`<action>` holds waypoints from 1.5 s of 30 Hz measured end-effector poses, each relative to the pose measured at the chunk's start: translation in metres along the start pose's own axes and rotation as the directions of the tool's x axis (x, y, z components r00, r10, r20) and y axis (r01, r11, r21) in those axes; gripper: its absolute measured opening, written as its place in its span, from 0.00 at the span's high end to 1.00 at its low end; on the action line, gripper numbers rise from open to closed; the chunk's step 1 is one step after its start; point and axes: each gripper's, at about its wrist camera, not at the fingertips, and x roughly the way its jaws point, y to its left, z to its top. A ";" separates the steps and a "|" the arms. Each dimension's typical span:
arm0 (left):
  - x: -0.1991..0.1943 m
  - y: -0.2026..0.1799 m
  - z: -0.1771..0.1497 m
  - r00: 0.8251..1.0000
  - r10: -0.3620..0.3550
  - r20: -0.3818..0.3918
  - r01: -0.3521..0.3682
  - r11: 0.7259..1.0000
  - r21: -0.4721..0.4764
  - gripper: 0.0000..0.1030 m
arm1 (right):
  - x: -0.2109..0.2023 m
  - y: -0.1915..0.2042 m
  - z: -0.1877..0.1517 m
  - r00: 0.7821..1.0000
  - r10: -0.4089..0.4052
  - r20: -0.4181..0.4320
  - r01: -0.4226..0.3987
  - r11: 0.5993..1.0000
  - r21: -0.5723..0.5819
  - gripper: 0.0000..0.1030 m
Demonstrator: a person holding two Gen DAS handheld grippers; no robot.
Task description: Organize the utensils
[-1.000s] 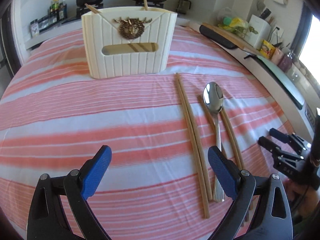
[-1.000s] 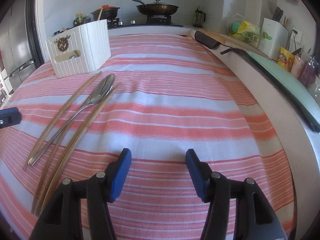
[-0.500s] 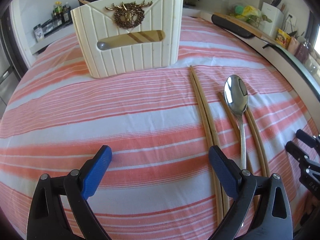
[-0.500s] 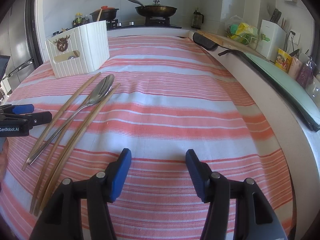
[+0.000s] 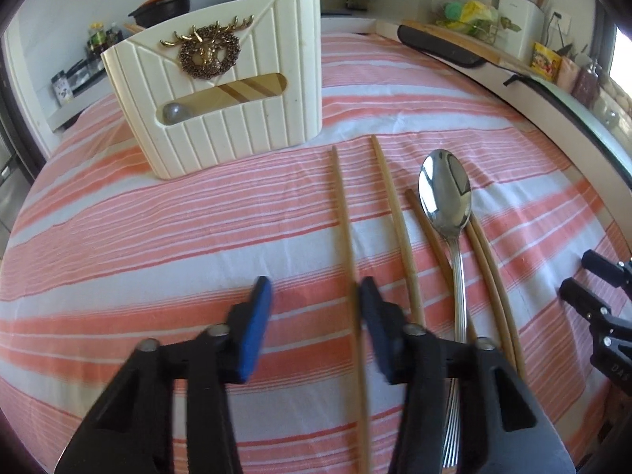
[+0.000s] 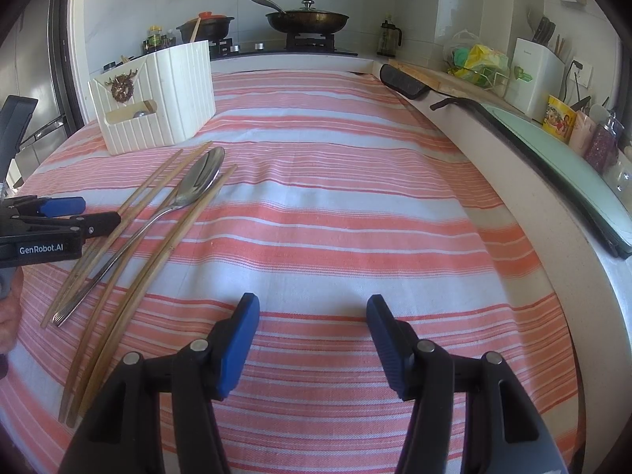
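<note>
Striped tablecloth [image 5: 158, 237]: chopsticks [image 5: 395, 213], spoon [image 5: 446, 189] at 6 o'clock of cream utensil holder [image 5: 221, 118]. Left gripper [image 5: 312, 316] closing, one chopstick [image 5: 347, 237] between pads, unpinched. Right gripper [image 6: 312, 335] apart, empty.

You have four chopsticks [image 5: 344, 237] and one spoon [image 5: 446, 193] lying on the striped surface [image 6: 335, 217], with one white holder [image 5: 221, 94] at the far left. Far behind sit two pots [image 6: 308, 19] on the stove.

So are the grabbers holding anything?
Not yet. The left gripper is closing around one chopstick, near its middle, not pinching it. The right gripper is empty.
</note>
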 end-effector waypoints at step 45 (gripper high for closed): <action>-0.060 0.130 -0.105 0.993 0.103 -0.060 -0.113 0.978 -0.177 0.00 | -0.012 -0.023 -0.018 0.999 0.023 -0.050 -0.025 0.999 -0.034 0.27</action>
